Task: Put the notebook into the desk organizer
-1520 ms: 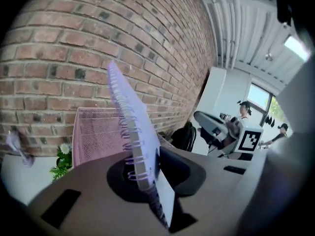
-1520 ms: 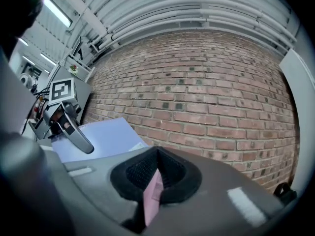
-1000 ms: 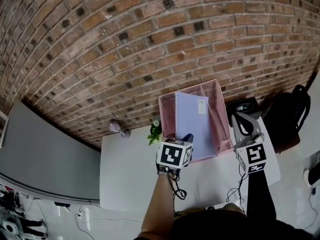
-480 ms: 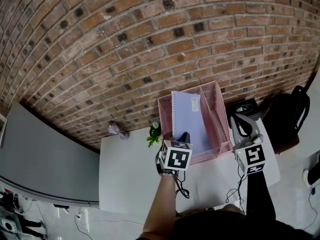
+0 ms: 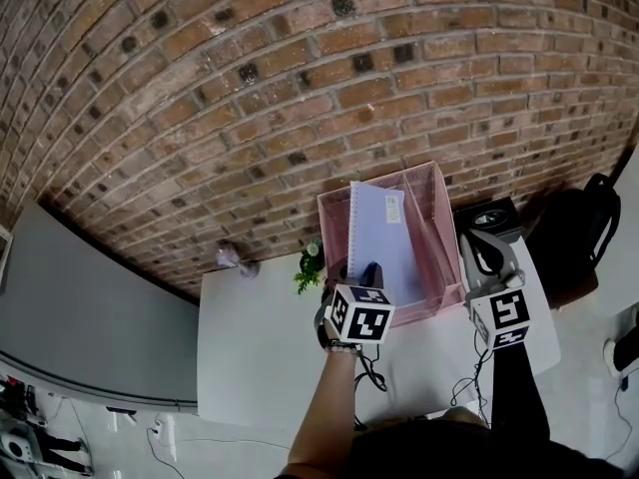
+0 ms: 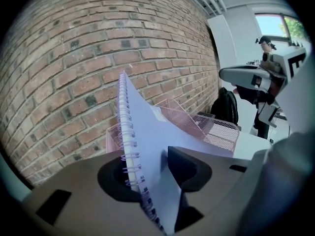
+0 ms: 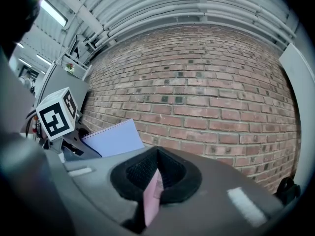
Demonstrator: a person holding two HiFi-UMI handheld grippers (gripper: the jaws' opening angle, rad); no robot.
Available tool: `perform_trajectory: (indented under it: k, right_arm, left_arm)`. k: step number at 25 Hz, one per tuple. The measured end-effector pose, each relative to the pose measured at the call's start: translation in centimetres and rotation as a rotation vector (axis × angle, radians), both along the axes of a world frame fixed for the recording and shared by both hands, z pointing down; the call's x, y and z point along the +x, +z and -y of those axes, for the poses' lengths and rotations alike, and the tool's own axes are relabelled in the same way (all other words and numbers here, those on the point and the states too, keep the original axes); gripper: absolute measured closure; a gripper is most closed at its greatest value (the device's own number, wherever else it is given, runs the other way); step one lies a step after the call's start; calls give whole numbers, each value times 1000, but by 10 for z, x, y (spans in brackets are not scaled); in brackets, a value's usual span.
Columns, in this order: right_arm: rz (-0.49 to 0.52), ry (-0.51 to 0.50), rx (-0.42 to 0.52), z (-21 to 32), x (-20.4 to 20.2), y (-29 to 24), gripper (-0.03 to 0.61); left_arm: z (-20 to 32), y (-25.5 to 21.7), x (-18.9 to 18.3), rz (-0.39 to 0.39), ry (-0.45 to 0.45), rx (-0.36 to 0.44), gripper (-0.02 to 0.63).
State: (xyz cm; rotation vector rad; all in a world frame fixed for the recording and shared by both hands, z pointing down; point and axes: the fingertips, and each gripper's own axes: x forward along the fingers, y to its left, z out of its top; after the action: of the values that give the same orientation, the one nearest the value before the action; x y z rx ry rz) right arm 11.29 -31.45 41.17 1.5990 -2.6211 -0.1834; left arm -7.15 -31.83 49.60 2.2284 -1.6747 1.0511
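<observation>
Head view, looking steeply down: a white table (image 5: 260,352) stands against a brick wall (image 5: 300,88). At its far side sits a pink mesh organizer (image 5: 333,230), with a small plant (image 5: 310,264) just to its left. The notebook (image 5: 387,233) – pale lilac, spiral-bound – stands tilted inside the organizer, in its left part, spine to the left. My left gripper (image 5: 371,271) reaches in from the near side to the notebook's near edge. My right gripper (image 5: 469,259) is at the organizer's right wall. A black bag (image 5: 574,233) lies far right, off the table.

Left gripper view: the notebook rises between the jaws, with its spiral (image 6: 129,146) beside the left pad (image 6: 115,178) and its cover running past the right one. The jaws have just been opening – I read them as loosened and no longer pinching, with the notebook between them. Behind it are the organizer's mesh compartments, and the right gripper shows at the far right.

Right gripper view: the jaws are closed on a thin pink strip of the organizer's wall, seen edge-on. The gripper faces the bricks. At the left, the left gripper's marker cube (image 7: 56,113) shows beside the notebook's upper corner.
</observation>
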Motion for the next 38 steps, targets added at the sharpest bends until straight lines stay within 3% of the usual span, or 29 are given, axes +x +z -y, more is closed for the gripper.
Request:
perform_trajectory:
  k: [13,33,38]
  right_arm:
    - [35,-20,-22,4,-10,3,578]
    - [36,-33,-23,1,-7,5,578]
    - [39,-39,-21,0,-9,4,578]
  left_arm:
    - [2,7,2,57,-6,33,338]
    - [-2,12,10,62,32,17,254]
    - [-3,14,7,102,20,8,232]
